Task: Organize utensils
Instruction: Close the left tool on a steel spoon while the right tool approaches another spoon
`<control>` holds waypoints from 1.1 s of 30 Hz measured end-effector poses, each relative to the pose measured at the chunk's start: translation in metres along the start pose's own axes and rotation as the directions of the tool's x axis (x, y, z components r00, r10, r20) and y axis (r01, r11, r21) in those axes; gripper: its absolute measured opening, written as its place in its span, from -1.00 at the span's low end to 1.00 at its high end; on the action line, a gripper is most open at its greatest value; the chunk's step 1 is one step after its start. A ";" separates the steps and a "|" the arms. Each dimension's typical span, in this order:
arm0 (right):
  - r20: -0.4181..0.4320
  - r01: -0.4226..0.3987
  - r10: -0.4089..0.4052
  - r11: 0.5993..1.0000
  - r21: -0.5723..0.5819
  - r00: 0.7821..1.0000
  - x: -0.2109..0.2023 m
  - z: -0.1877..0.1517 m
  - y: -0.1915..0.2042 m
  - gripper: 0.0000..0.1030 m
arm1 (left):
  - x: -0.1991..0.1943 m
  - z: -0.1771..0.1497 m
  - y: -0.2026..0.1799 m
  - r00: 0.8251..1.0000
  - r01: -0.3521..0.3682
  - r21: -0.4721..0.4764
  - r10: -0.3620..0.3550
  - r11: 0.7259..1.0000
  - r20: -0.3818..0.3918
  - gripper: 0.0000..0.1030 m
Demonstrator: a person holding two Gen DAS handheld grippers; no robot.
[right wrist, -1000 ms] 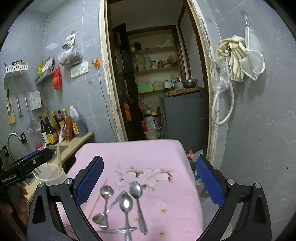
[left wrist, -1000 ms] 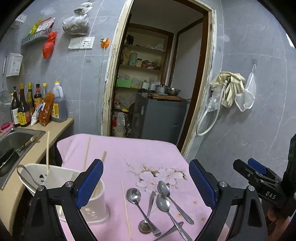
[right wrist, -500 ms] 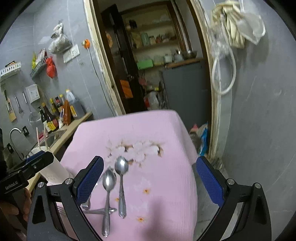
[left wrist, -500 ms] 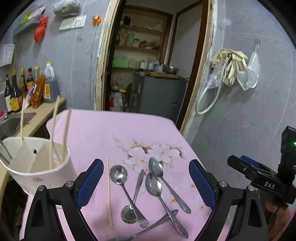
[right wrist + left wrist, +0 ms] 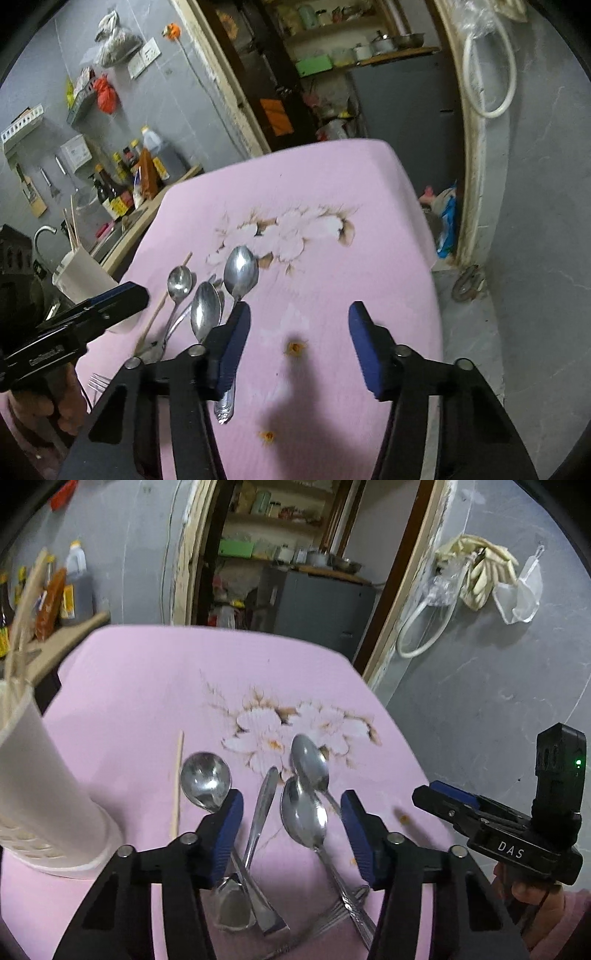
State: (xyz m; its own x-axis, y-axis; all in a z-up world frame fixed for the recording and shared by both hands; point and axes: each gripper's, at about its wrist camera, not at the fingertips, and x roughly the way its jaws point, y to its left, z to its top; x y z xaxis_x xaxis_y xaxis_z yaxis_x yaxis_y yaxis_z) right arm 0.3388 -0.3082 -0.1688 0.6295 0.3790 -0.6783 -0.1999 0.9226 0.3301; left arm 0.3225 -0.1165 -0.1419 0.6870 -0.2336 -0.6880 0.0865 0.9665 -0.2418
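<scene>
The spoons (image 5: pixel 304 812) lie in a loose heap on the pink tabletop (image 5: pixel 147 686), some handles crossed over each other, with one loose chopstick (image 5: pixel 177 782) beside them and a fork (image 5: pixel 96 380) at the near edge. The white holder (image 5: pixel 40 797) stands at the left side of the cloth with chopsticks already standing in it, so I think the spoons are meant to go in there too. The left tongs (image 5: pixel 291 823) hang right over the heap, and their blue pads have just been closing in; two spoons lie between them, but the pads do not press on anything yet. The right tongs (image 5: pixel 299 332) have also just been closing, half spread over bare cloth, with nothing in them; one spoon handle (image 5: pixel 225 402) runs under the left pad. The crossed handles may make one spoon drag another along when it is lifted. There is lots of free cloth toward the flower print (image 5: pixel 288 232). The right edge of the tabletop drops off to the floor, and the holder sits near the left edge, so it could be bumped off.
</scene>
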 end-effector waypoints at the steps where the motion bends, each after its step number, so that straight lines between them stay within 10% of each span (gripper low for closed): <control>1: -0.008 -0.004 0.004 1.000 -0.003 1.000 0.005 0.000 0.000 -0.20 | 0.005 -0.001 0.001 1.000 0.003 -0.005 -0.003 1.000 -0.012 -0.09; 33: -0.271 -0.269 0.226 0.954 -0.134 0.936 0.103 0.048 0.025 -0.35 | 0.052 0.016 0.008 0.984 0.058 -0.042 -0.065 0.997 -0.167 -0.90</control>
State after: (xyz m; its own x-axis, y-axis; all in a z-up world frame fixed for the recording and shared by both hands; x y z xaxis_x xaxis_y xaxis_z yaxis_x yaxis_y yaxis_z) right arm 0.4341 -0.2495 -0.1988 0.3404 0.5823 -0.7383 -0.4608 0.7877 0.4089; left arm 0.3704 -0.1194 -0.1685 0.5498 -0.3100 -0.7756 0.0956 0.9458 -0.3103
